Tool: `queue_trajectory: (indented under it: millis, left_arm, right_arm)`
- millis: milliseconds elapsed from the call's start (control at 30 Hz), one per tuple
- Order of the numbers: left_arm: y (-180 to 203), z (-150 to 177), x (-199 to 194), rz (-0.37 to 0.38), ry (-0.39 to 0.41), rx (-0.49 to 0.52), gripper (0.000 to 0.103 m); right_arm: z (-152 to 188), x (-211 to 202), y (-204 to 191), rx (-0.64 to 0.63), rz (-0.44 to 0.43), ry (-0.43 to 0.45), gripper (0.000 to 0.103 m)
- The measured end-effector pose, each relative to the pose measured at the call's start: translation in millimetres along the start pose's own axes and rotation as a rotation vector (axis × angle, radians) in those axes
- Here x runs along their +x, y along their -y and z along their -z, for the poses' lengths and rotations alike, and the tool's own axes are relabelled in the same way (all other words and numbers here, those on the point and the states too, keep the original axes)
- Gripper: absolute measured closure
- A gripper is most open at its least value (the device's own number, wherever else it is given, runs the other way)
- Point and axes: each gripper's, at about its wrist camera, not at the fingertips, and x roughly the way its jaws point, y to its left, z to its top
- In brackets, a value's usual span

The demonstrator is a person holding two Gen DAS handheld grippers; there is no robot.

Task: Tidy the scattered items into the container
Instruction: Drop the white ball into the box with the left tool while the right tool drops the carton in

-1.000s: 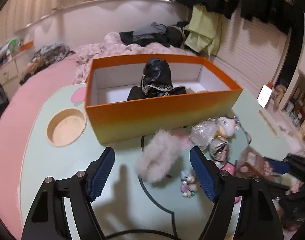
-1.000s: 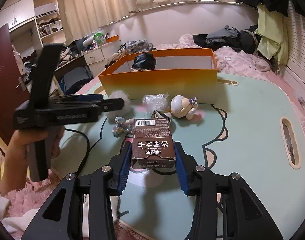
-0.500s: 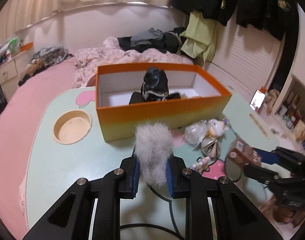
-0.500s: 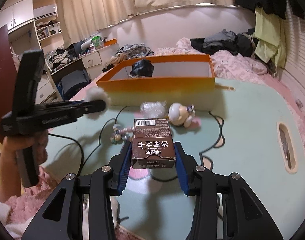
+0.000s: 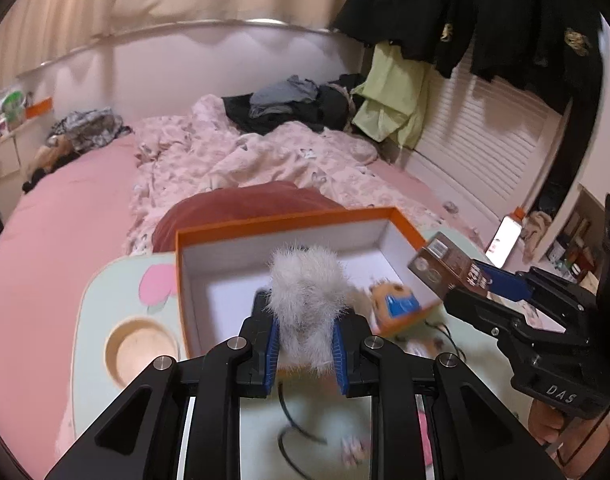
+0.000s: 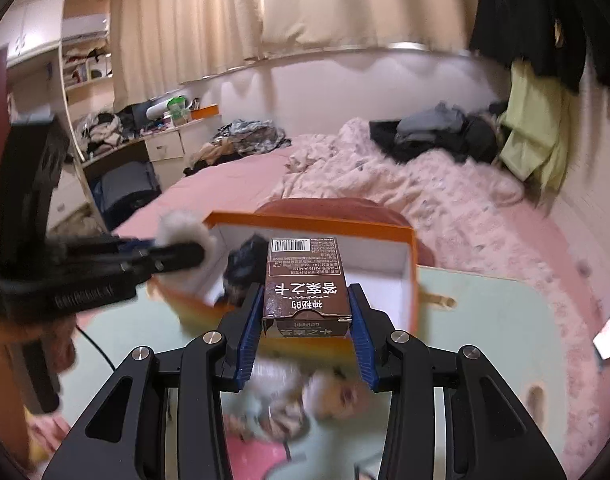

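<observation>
Left gripper (image 5: 307, 342) is clamped on a grey-white fur puff (image 5: 307, 300), blue pads pressed into both sides of it, with the puff sticking up past the fingertips over the near wall of the orange box (image 5: 273, 222). Right gripper (image 6: 305, 318) is clamped on a brown carton (image 6: 305, 280), barcode end pointing away, printed face up, pads flat on both long sides. Both loads are held up in the air above the mint-green table (image 5: 93, 320), neither one touching the box. From the left wrist view the carton (image 5: 453, 266) hangs over the box's right end wall, tilted, with the right gripper's black frame coming in from the table's right edge. From the right wrist view the puff (image 6: 185, 232) sits at the box's left end, level with its rim (image 6: 305, 220). Box stands open at the table's far edge, white inside, and a dark bundle (image 6: 245, 264) lies in it (only the right wrist view shows it; the puff blocks it in the other). On the table in front of the box, near its near wall: a blurred small figure (image 6: 337, 394), crinkled plastic wrap (image 6: 273, 376), a black cable (image 5: 293, 428). A round recess (image 5: 139, 350) is set in the table's left part, beside the box's left end. Both frames have motion blur low down, so the smaller table items can't be made out.
</observation>
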Motion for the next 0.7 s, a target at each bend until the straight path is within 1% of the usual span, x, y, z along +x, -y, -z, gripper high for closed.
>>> queue_trajectory:
  millis: [67, 133, 200, 233, 267, 300, 333, 400, 433, 467, 533, 600, 667, 700]
  left_arm:
    - [-3, -7, 15, -0.005, -0.021, -0.018, 0.082]
    - [-6, -10, 31, -0.026, -0.046, -0.028, 0.081]
    - [-8, -10, 41, -0.083, -0.031, -0.022, 0.066]
    - [-9, -8, 41, -0.105, -0.017, -0.022, 0.046]
    - [-10, -6, 39, -0.110, -0.001, -0.027, 0.035]
    - [-12, -4, 35, -0.097, 0.018, -0.038, 0.033]
    - [-14, -2, 30, -0.078, 0.035, -0.052, 0.033]
    - [-17, 1, 20, -0.051, 0.058, -0.069, 0.031]
    - [-18, 2, 14, -0.048, 0.069, -0.073, 0.030]
    - [-18, 3, 6, -0.051, 0.084, -0.075, 0.030]
    - [-18, 6, -8, -0.054, 0.104, -0.079, 0.029]
    - [-16, 15, -23, -0.059, 0.104, -0.077, 0.027]
    - [-10, 30, -34, -0.067, 0.095, -0.052, 0.023]
    - [-6, 43, -40, -0.077, 0.085, -0.026, 0.022]
  right_arm:
    - [-10, 18, 10, 0.058, -0.051, -0.046, 0.061]
    - [-15, 35, 15, 0.083, -0.039, -0.085, 0.061]
    - [-16, 47, 15, 0.069, 0.004, -0.103, 0.060]
    - [-15, 50, 15, 0.061, 0.029, -0.107, 0.060]
    - [-14, 52, 15, 0.057, 0.053, -0.110, 0.060]
    - [-13, 52, 15, 0.057, 0.063, -0.115, 0.060]
    - [-13, 50, 16, 0.064, 0.052, -0.110, 0.060]
    - [-13, 39, 20, 0.086, 0.025, -0.077, 0.049]
    - [-13, 32, 22, 0.098, 0.025, -0.051, 0.034]
    - [-13, 24, 23, 0.108, 0.031, -0.022, 0.029]
    - [-12, 6, 27, 0.127, 0.037, 0.038, 0.029]
    - [-7, -11, 30, 0.145, 0.029, 0.072, 0.029]
    - [4, -28, 32, 0.159, 0.022, 0.086, 0.029]
    - [13, -35, 31, 0.158, 0.018, 0.083, 0.029]
